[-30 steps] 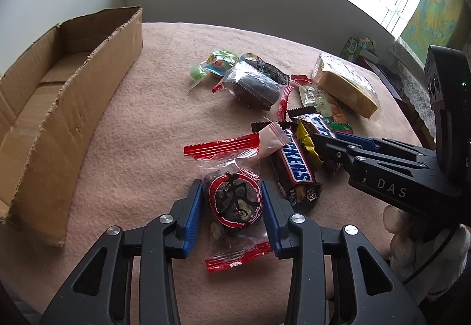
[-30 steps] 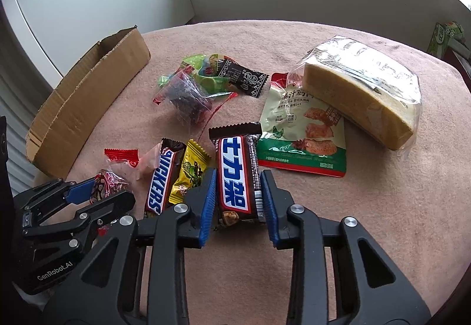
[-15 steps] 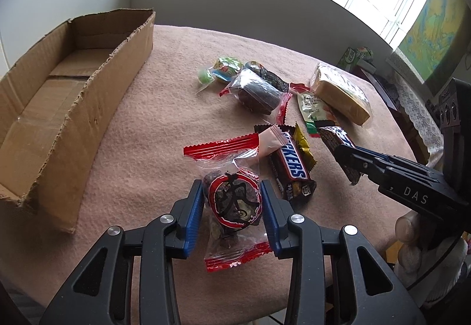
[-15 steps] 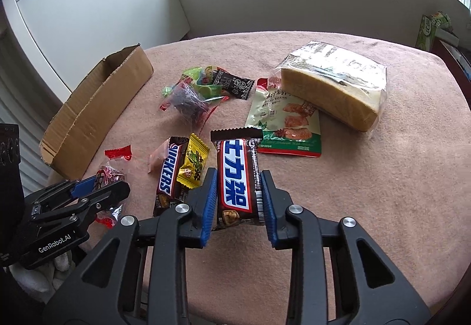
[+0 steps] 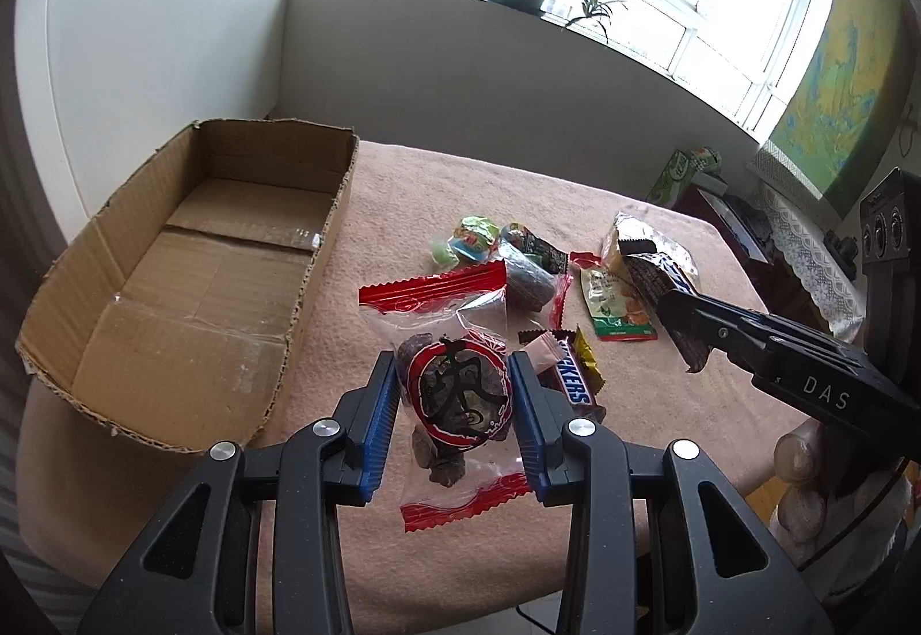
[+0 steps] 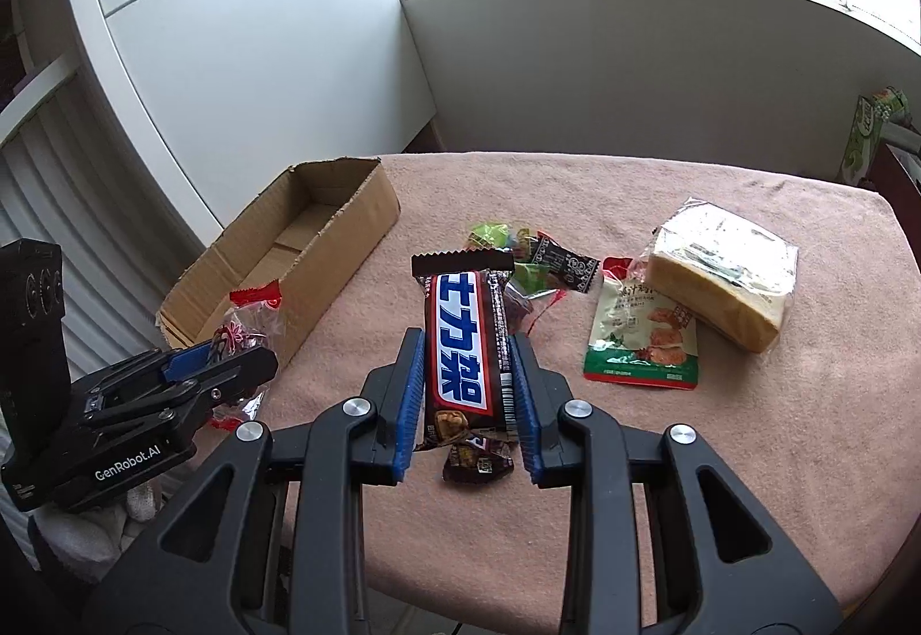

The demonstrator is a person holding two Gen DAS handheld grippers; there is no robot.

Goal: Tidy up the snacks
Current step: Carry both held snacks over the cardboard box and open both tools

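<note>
Left wrist: left gripper point(image 5: 455, 399) clamped on clear red-sealed packet point(image 5: 455, 405), raised off the pink table point(image 5: 403, 186). Open cardboard box point(image 5: 190, 255) at nine o'clock; loose snacks point(image 5: 518, 261) at one.

Right wrist: right gripper point(image 6: 466, 387) clamped on Snickers bar point(image 6: 463, 341); bread loaf point(image 6: 725, 284) at two, near the table's right edge.

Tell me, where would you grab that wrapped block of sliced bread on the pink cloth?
Probably across the two long sides of the bread loaf, coming down from above. It lies flat on the table, free on most sides, only its near edge meeting the green snack pouch. A gentle squeeze: bread and its loose clear wrap look soft.
</note>
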